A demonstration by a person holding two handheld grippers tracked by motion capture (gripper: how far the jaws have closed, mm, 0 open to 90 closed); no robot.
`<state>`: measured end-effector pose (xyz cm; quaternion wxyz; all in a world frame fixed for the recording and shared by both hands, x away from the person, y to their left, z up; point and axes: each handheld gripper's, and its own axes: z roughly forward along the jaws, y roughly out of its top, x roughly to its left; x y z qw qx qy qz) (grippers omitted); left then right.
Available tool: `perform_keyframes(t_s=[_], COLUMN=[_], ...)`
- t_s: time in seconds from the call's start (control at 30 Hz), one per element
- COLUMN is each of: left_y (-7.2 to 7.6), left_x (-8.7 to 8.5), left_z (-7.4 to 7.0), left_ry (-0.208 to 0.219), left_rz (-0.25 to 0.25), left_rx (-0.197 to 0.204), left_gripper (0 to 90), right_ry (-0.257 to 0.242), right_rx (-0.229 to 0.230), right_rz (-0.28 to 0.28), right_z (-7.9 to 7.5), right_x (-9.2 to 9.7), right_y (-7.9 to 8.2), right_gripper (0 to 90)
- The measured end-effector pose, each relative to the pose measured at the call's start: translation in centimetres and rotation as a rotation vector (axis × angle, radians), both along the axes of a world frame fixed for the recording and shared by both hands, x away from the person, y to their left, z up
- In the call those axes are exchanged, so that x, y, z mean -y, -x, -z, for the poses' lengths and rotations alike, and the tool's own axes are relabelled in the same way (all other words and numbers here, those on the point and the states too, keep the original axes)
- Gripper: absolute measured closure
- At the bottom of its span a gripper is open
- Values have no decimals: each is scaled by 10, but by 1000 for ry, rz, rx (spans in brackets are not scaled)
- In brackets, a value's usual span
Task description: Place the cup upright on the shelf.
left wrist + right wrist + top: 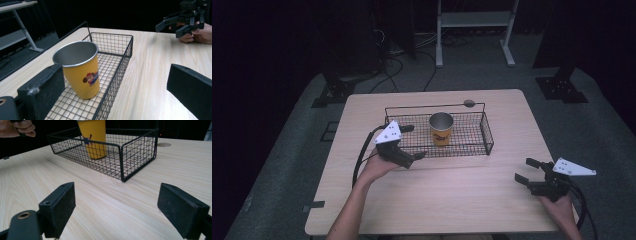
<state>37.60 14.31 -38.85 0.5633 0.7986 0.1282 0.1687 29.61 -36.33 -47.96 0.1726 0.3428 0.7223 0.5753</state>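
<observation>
Left gripper: jaws spread wide, holding nothing, straddling the near-left wall of the wire basket | yellow cup: upright inside basket, just ahead of the jaws, untouched | right gripper: gaping, empty, well apart over the bare table.

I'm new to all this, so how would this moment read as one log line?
left gripper: open, at basket's left end | right gripper: open, apart on table | yellow cup: upright in wire basket
</observation>
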Motion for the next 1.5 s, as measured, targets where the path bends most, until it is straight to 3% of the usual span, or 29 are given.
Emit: perform_keyframes(t_s=[0.97, 1.5], left_y=[30, 43], left_x=[-15, -20], left_z=[25, 29], left_ry=[22, 29], left_rz=[-31, -33], left_rx=[-5, 2], left_gripper=[9, 9], right_ry=[3, 10], right_rx=[-1, -2], right_rz=[0, -1], right_z=[0, 0], right_x=[0, -1], right_y=[0, 0], right_gripper=[139, 139])
